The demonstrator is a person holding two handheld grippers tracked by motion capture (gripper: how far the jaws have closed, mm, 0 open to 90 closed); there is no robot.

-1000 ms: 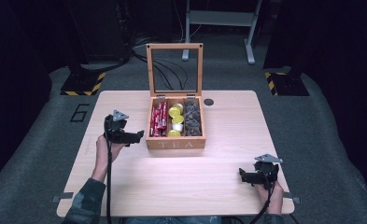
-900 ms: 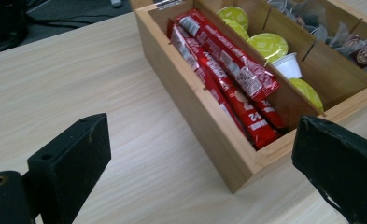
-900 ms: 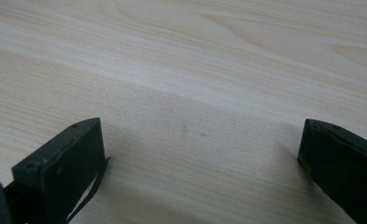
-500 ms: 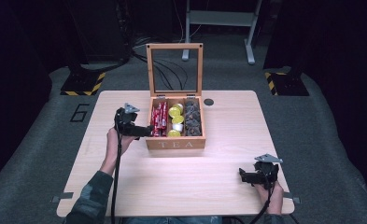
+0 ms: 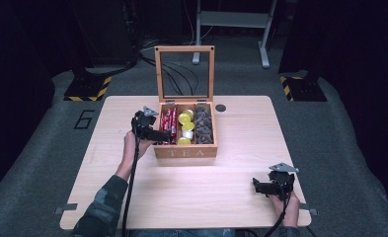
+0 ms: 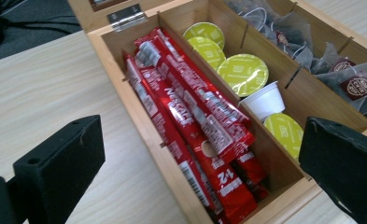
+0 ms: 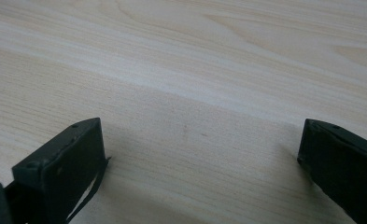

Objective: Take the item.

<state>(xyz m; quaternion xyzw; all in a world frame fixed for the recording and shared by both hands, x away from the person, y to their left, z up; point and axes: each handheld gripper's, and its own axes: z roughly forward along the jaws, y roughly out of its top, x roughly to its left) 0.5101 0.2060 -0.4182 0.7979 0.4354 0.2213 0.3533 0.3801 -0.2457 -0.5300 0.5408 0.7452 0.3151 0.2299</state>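
Note:
A wooden tea box (image 5: 185, 152) stands mid-table with its glass lid (image 5: 184, 73) upright. Its left compartment holds red sachets (image 6: 195, 135), the middle one yellow-green capsules (image 6: 243, 71) and a white cup (image 6: 265, 99), the right one grey tea bags (image 6: 354, 84). My left gripper (image 5: 166, 135) hovers over the box's left compartment, jaws open wide above the red sachets (image 5: 169, 125), holding nothing. My right gripper (image 5: 258, 186) rests open near the table's front right, over bare wood (image 7: 195, 116).
A small dark round disc (image 5: 220, 107) lies on the table (image 5: 241, 143) behind the box's right corner. Cables trail from both grippers toward the front edge. The floor beyond the table carries hazard-striped bases (image 5: 85, 91) and a white frame (image 5: 231, 19).
My left gripper has travelled right, from the open table left of the box to over its left compartment. The right gripper has stayed put.

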